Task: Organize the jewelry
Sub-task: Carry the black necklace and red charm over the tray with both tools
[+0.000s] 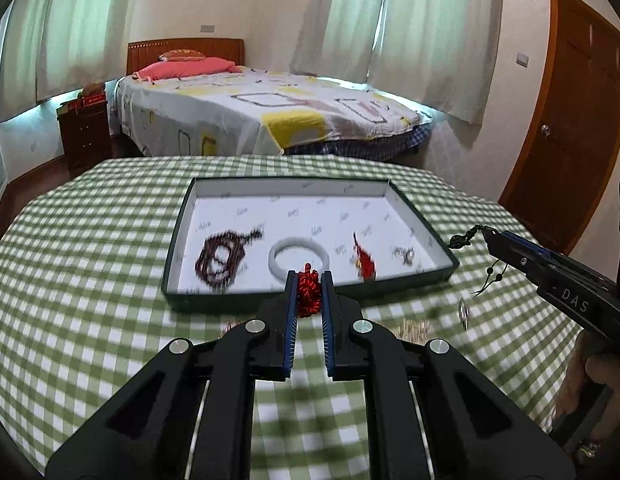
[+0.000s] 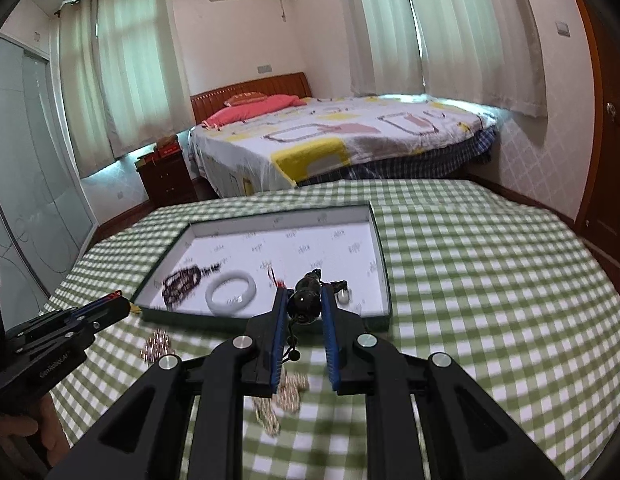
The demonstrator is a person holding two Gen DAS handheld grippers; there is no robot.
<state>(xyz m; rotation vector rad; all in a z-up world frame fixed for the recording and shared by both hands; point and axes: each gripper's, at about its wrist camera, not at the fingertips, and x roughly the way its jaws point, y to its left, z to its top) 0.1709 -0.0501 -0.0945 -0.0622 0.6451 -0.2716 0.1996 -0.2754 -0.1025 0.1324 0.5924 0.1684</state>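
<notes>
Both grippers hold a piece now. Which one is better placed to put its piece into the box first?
Probably the left. The left gripper, shut on the red knot, is already at the near wall of the box. The right gripper, with the black pendant, is beside the box's right corner.

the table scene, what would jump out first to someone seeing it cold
Probably the two loaded grippers: the left gripper is clamped on a red knotted cord, and the right gripper on a dark pendant with a beaded cord. Just beyond them, the open box on the green checked tablecloth holds a white bangle beside dark red beads.
</notes>
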